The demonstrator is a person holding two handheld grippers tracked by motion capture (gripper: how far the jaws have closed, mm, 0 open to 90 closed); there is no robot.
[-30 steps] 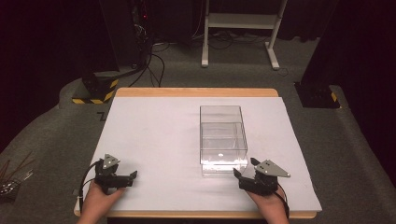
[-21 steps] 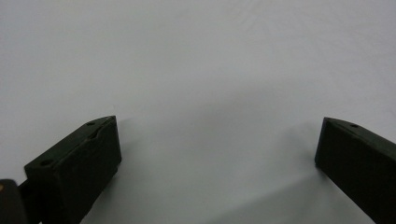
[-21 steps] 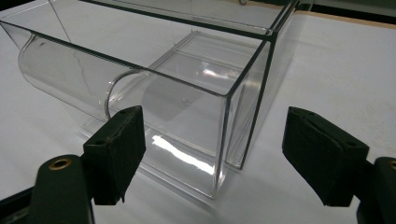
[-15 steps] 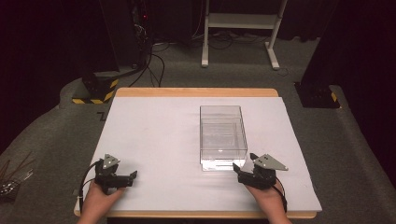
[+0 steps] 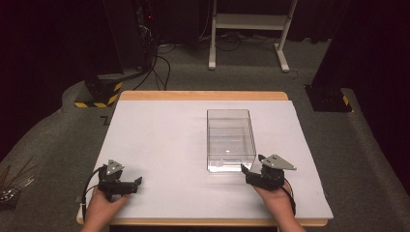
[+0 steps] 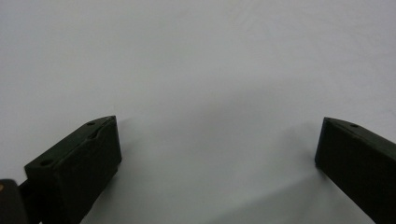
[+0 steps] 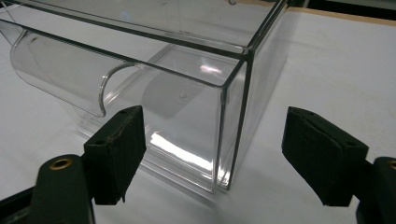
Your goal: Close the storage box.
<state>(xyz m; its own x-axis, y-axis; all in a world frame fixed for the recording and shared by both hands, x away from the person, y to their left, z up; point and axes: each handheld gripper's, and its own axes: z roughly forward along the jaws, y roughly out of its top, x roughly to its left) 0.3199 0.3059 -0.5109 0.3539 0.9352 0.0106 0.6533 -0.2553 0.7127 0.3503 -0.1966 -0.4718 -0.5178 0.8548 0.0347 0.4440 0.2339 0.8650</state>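
Right gripper (image 5: 252, 174), jaws spread, faces the clear box's (image 5: 230, 139) near right corner; left gripper (image 5: 129, 183), also spread, lies well apart.

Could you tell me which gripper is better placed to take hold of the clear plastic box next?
The right gripper: open, at the near corner of the clear rectangular plastic box. The left gripper sits far off.

Clear box (image 7: 177, 93) — far end cropped
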